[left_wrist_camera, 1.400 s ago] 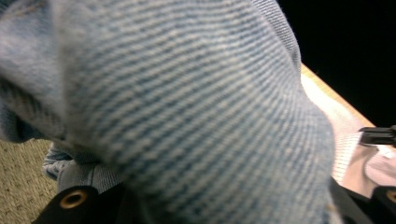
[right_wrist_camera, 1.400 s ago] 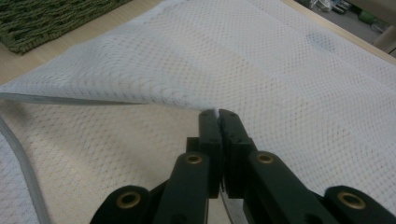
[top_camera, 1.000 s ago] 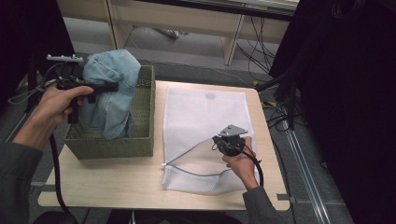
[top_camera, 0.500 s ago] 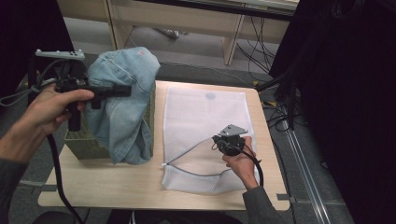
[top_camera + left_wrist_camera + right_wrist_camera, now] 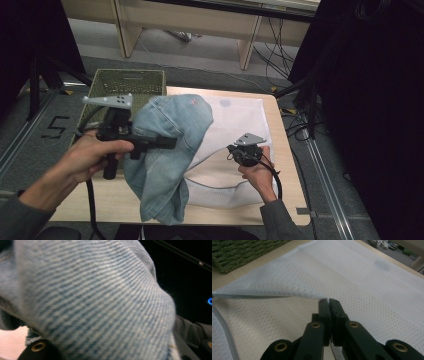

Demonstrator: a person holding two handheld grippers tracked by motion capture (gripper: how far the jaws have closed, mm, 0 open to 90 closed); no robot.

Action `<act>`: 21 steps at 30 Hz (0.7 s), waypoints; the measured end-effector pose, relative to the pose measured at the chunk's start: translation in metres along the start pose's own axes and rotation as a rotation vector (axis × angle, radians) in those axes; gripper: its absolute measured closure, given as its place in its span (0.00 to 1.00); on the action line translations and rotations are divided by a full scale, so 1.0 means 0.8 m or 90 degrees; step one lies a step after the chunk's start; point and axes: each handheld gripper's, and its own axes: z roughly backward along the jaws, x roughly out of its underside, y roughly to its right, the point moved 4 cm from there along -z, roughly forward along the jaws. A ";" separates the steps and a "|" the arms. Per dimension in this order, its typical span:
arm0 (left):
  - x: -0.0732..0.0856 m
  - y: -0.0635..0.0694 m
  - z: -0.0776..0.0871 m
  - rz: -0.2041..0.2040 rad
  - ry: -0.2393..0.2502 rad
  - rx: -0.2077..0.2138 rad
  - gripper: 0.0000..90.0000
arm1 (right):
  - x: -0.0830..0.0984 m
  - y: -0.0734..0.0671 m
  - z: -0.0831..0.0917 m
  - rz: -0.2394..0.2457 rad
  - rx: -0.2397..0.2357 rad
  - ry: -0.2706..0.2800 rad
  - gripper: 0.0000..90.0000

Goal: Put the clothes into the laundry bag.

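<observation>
High view puts the job at about its midpoint, by my reading: the light-blue denim garment (image 5: 167, 150) is out of the green woven basket (image 5: 132, 82), which stands at the far left corner of the wooden table (image 5: 287, 165) and looks empty from here, but the denim is not yet inside the white mesh laundry bag (image 5: 235, 125). The left gripper (image 5: 170, 143) holds the garment in the air above the table's left half; its black jaws run into the folds and the cloth hangs from them, so I judge them clamped on the denim, though the tips themselves are buried. The garment droops in a loose bundle, one end down near the table's near edge, its upper part overlapping the bag's left side in this view. Left gripper view is up against the cloth (image 5: 95, 300): pale washed twill with clear diagonal ribs, soft and thick. The right gripper (image 5: 329, 301) has its jaws pressed together on a pinch of the bag's upper mesh layer (image 5: 294, 288) and lifts it into a low tent, so a dark slit of mouth opens along the bag's edge while the lower layer lies flat on the table. What is left, as I judge it, is to bring the denim to that mouth, feed it in past the zip edge (image 5: 227, 337), and let go.
</observation>
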 end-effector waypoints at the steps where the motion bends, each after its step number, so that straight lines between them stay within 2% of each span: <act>1: 0.005 0.004 -0.007 -0.001 -0.010 0.009 0.72 | 0.000 0.000 0.000 0.000 0.000 0.000 1.00; 3: 0.015 0.010 -0.022 -0.002 -0.021 0.018 0.72 | -0.001 0.001 0.000 0.005 0.002 0.005 1.00; 4: 0.021 0.013 -0.030 -0.007 -0.031 0.027 0.72 | -0.001 0.001 0.003 0.000 -0.004 -0.005 1.00; 5: 0.026 0.013 -0.037 -0.010 -0.039 0.027 0.72 | -0.003 0.004 0.001 0.014 0.004 0.015 1.00; 7: 0.039 0.011 -0.054 -0.002 -0.053 0.040 0.71 | -0.004 0.005 0.003 0.005 -0.005 0.013 1.00; 12: 0.070 -0.004 -0.091 0.003 -0.087 0.041 0.71 | -0.007 0.009 0.009 0.002 0.001 0.027 1.00; 16: 0.088 -0.020 -0.117 0.019 -0.120 0.024 0.71 | -0.017 0.011 0.017 0.003 0.007 0.048 1.00; 19: 0.100 -0.030 -0.140 0.004 -0.147 0.010 0.71 | -0.024 0.012 0.024 0.002 0.010 0.055 1.00; 21: 0.106 -0.040 -0.154 0.008 -0.163 0.014 0.71 | -0.027 0.012 0.027 0.002 0.012 0.063 1.00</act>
